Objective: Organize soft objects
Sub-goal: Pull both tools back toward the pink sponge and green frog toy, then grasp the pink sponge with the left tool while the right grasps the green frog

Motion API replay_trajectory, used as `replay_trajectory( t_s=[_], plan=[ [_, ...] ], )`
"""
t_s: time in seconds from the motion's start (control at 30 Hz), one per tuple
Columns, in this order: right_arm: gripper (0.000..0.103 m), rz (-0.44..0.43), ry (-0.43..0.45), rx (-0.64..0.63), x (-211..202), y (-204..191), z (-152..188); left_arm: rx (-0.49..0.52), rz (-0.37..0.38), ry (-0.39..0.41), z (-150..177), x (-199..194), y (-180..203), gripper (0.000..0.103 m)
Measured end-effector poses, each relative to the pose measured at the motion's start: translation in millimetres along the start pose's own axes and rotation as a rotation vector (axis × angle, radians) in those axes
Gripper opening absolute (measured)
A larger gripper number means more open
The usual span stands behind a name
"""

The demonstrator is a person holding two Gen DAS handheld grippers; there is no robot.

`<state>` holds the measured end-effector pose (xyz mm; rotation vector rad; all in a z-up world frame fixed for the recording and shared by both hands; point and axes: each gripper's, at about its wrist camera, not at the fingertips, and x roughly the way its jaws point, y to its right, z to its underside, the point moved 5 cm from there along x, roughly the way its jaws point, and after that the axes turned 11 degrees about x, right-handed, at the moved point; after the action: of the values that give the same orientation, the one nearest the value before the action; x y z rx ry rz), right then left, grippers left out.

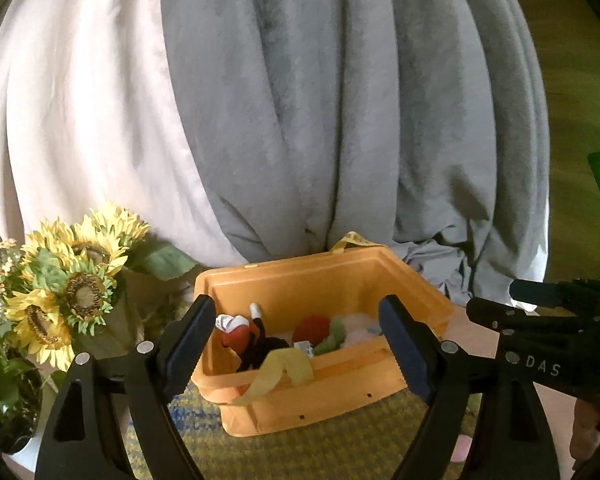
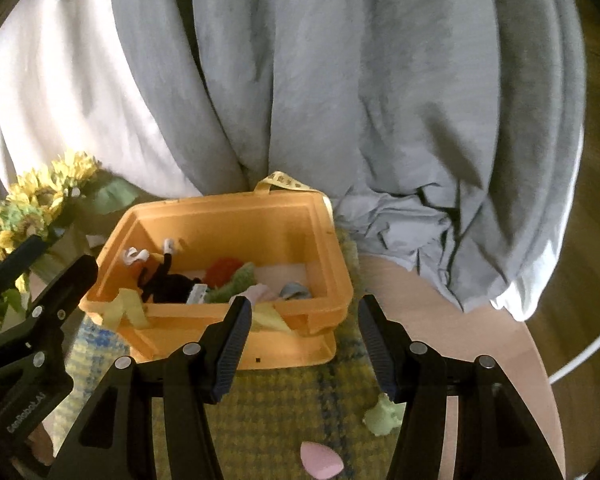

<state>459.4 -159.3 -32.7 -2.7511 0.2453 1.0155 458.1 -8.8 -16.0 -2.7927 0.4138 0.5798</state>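
Observation:
An orange plastic bin [image 1: 332,272] [image 2: 228,212] sits on a yellow-blue woven mat [image 2: 276,408]. It holds soft items: a black plush [image 1: 266,346] [image 2: 172,284], a red one [image 1: 314,326] [image 2: 222,270], a green one [image 1: 334,336] [image 2: 236,284], and a yellow ribbon [image 1: 278,372] [image 2: 126,308] draped over the front rim. A pink soft piece [image 2: 320,460] and a pale green soft piece [image 2: 384,416] lie on the mat near the right gripper. My left gripper [image 1: 300,344] is open and empty before the bin. My right gripper [image 2: 304,344] is open and empty, above the mat.
Artificial sunflowers [image 1: 68,280] [image 2: 36,204] stand left of the bin. Grey and white curtains [image 1: 340,100] [image 2: 340,80] hang behind, pooling on the round table [image 2: 480,344]. The right gripper's body [image 1: 548,332] shows at right in the left view; the left gripper's body [image 2: 24,320] shows at left in the right view.

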Motion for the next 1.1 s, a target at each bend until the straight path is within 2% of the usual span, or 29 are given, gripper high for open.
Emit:
replay_trajectory(
  t_s=[0.17, 0.27, 0.4, 0.77, 1.1],
  plan=[
    [0.057, -0.007, 0.023, 0.027, -20, 15, 7, 0.008, -0.016, 0.014, -2, -21, 14, 0.088],
    [0.068, -0.017, 0.035, 0.036, -28, 25, 8, 0.010, -0.035, 0.021, -4, -31, 24, 0.090],
    [0.072, -0.033, 0.059, 0.039, -37, 45, 9, 0.000, -0.062, 0.016, -6, -41, 44, 0.093],
    [0.075, -0.094, 0.070, 0.007, -36, 104, 13, 0.002, -0.109, -0.019, 5, -48, 110, 0.097],
    [0.075, -0.159, 0.058, -0.062, -16, 140, 32, -0.017, -0.186, -0.093, 36, -40, 156, 0.097]
  ],
)
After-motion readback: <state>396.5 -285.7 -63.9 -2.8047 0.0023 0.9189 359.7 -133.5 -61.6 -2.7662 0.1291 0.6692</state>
